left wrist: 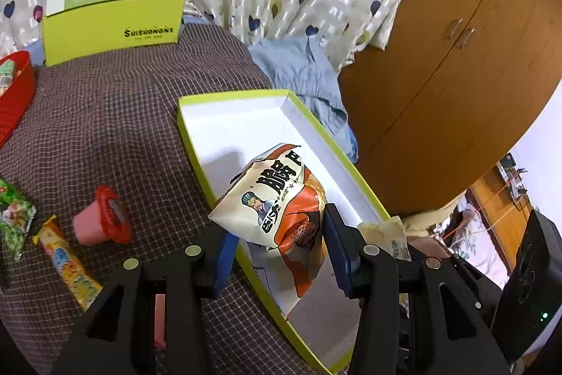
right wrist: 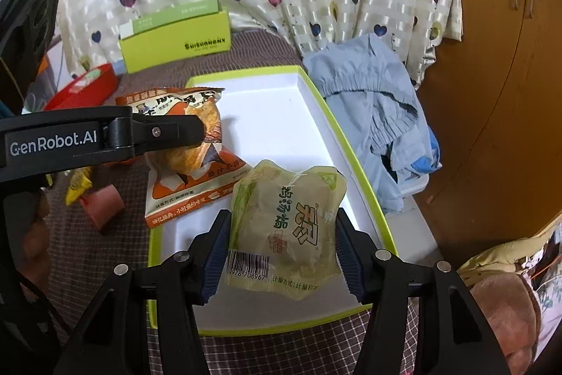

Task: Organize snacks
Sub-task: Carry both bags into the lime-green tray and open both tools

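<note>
A shallow box tray with a lime-green rim (left wrist: 196,143) (right wrist: 354,143) and white inside lies on the checked cloth. My left gripper (left wrist: 277,238) is shut on an orange-and-white snack bag (left wrist: 277,209) and holds it over the tray's near-left part; it also shows in the right wrist view (right wrist: 196,150) with the left gripper's finger across it. My right gripper (right wrist: 281,245) is shut on a pale green snack pack (right wrist: 288,227) over the tray's near end. A pink jelly cup (left wrist: 102,220), a yellow snack bar (left wrist: 66,266) and a green packet (left wrist: 14,217) lie on the cloth left of the tray.
A lime-green box (left wrist: 112,23) stands at the back of the table by the heart-print curtain. A red basket (left wrist: 14,94) with snacks sits at the far left. Blue clothing (right wrist: 379,115) lies right of the tray. A wooden cabinet (left wrist: 456,58) stands to the right.
</note>
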The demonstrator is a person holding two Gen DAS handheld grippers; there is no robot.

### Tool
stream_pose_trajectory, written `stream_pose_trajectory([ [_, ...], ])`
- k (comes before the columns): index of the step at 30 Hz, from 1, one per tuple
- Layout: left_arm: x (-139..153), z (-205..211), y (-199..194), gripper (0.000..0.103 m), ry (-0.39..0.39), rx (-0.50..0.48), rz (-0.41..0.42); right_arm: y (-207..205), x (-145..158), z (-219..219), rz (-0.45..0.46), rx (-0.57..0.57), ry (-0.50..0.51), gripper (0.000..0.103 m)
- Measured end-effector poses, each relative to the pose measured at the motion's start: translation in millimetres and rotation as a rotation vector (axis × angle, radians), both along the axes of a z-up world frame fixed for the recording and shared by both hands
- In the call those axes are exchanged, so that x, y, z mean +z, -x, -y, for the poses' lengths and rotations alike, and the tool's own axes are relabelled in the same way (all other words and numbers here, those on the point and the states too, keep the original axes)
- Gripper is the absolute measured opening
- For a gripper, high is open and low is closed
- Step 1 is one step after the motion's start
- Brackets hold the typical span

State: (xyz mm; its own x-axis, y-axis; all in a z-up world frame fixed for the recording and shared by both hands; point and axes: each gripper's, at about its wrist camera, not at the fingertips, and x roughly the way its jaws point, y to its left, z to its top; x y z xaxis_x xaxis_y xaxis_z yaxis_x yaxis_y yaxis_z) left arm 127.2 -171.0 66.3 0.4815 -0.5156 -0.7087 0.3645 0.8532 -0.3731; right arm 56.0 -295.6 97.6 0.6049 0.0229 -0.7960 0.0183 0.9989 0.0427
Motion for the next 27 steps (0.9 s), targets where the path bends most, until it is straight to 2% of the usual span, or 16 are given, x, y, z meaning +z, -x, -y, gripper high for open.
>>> stream_pose_trajectory([
  [9, -17, 9, -6, 0.048, -0.005, -0.019, -0.041, -4, -9, -2, -0.025, 0.005, 0.025, 0.057],
  [18, -20, 8, -10, 0.050, 0.006, -0.026, -0.045, -5, -14, 0, -0.047, -0.010, 0.023, 0.061],
  [23, -19, 10, -11, 0.055, 0.011, -0.033, -0.045, -5, -17, 2, -0.057, -0.028, 0.022, 0.064],
  [25, -19, 10, -13, 0.062, 0.028, -0.042, -0.047, -6, -17, 4, -0.060, -0.031, 0.020, 0.064],
  [27, -19, 9, -12, 0.062, 0.032, -0.045, -0.047, -6, -17, 4, -0.062, -0.033, 0.021, 0.064],
])
